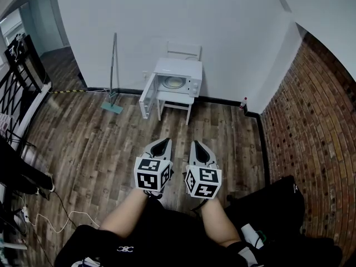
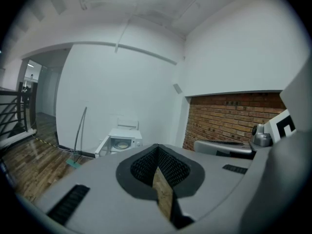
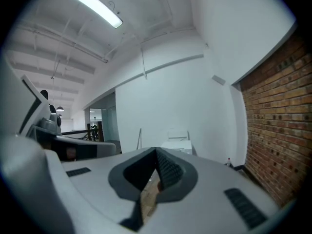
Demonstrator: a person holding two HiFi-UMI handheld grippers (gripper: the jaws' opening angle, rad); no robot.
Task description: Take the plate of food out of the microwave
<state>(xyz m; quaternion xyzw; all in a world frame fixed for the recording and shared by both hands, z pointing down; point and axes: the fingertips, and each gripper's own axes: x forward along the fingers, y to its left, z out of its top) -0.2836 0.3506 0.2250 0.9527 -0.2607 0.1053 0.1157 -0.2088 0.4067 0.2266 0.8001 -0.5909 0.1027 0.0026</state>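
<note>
A white microwave [image 1: 179, 77] stands on a white chair by the far wall, its door [image 1: 148, 100] swung open to the left. Inside it lies a pale plate of food [image 1: 172, 82]. The left gripper view also shows the microwave [image 2: 123, 139] and the plate [image 2: 122, 144], small and far off. In the right gripper view only the microwave's top [image 3: 178, 146] shows above the jaws. My left gripper [image 1: 165, 142] and right gripper [image 1: 196, 144] hang side by side in front of me, well short of the microwave. Both are shut and hold nothing.
A long-handled mop [image 1: 114, 71] leans on the wall left of the microwave. A small bottle [image 1: 243, 103] stands at the corner by the brick wall [image 1: 311, 127]. A black railing [image 1: 16, 77] and floor cables [image 1: 33, 216] are at the left. A black bag [image 1: 278, 204] lies near my right.
</note>
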